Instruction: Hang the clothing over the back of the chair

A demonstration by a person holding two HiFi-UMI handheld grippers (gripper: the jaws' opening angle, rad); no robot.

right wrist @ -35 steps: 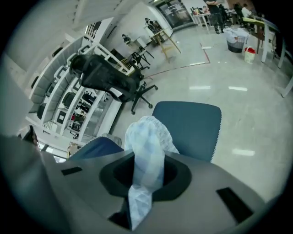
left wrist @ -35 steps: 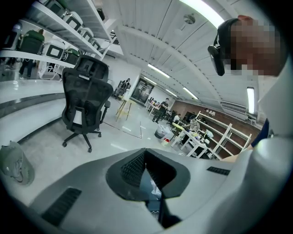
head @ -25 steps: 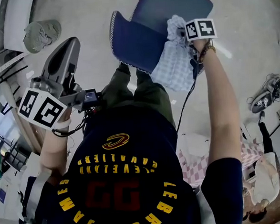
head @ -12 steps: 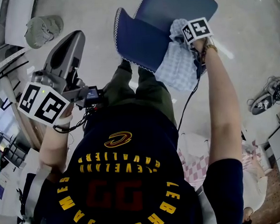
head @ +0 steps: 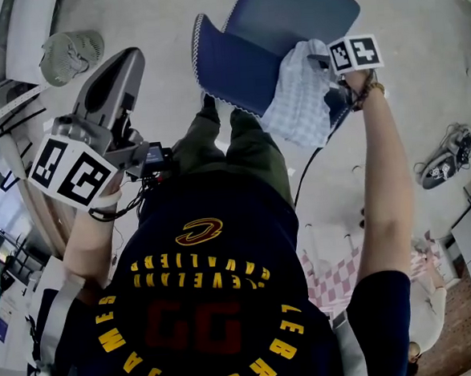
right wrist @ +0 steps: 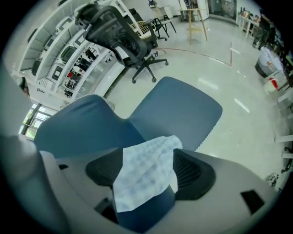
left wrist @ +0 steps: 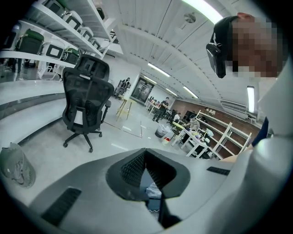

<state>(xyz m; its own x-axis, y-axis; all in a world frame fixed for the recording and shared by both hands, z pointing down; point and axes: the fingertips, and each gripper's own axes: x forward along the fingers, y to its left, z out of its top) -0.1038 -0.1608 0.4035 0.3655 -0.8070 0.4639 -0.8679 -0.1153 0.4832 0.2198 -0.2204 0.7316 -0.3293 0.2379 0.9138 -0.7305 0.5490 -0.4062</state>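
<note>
The blue chair shows its backrest [head: 232, 75] and seat [head: 295, 10] below me in the head view. A light blue checked garment [head: 298, 98] lies draped over the right end of the backrest. My right gripper [head: 325, 63] hovers just right of and above it. In the right gripper view its jaws are opening wide; the garment [right wrist: 146, 157] lies between them on the backrest [right wrist: 82, 128], and neither pad presses it. My left gripper [head: 128, 60] is held off to the left, away from the chair, with its fingertips together [left wrist: 145, 155] and nothing held.
A black office chair [left wrist: 87, 105] stands on the open floor near white shelving. A grey mesh object [head: 69, 54] lies on the floor at left. A pink checked cloth [head: 338, 276] lies behind me at right, and a pair of shoes [head: 443, 165] farther right.
The right gripper's jaws have opened and let go of the garment, and the gripper has drawn off to the right. The garment stays draped on the backrest. The left gripper has kept still.
</note>
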